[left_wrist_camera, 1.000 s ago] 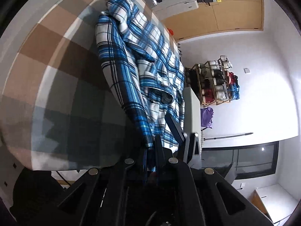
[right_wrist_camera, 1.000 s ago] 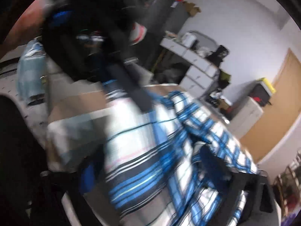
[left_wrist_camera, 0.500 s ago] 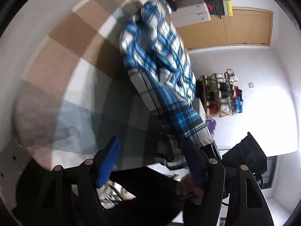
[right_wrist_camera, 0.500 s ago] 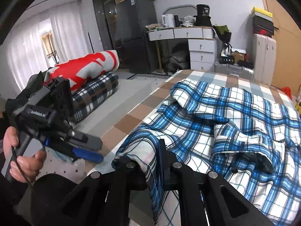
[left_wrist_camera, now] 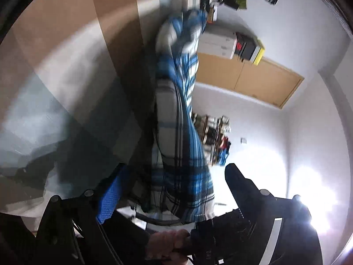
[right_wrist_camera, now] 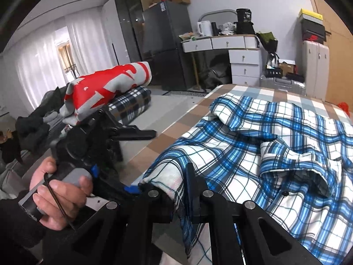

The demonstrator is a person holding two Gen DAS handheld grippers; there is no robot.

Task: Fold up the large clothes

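In the left wrist view, the left gripper [left_wrist_camera: 176, 190] is seen with its fingers wide apart, having just been opening; the hanging end of the plaid shirt [left_wrist_camera: 176, 119] passes between them untouched.

In the right wrist view, the right gripper [right_wrist_camera: 176, 190] is clamped on the shirt's near corner, the rest lying rumpled on the checked bed [right_wrist_camera: 183, 119]. The left gripper is held off to the side by a hand [right_wrist_camera: 59, 190]. A second corner should probably be pinched before lifting, so the cloth is drawn taut and flat.

The shirt [right_wrist_camera: 275, 145] lies on the bed [right_wrist_camera: 167, 141], with the drawers [right_wrist_camera: 245, 66] behind it.
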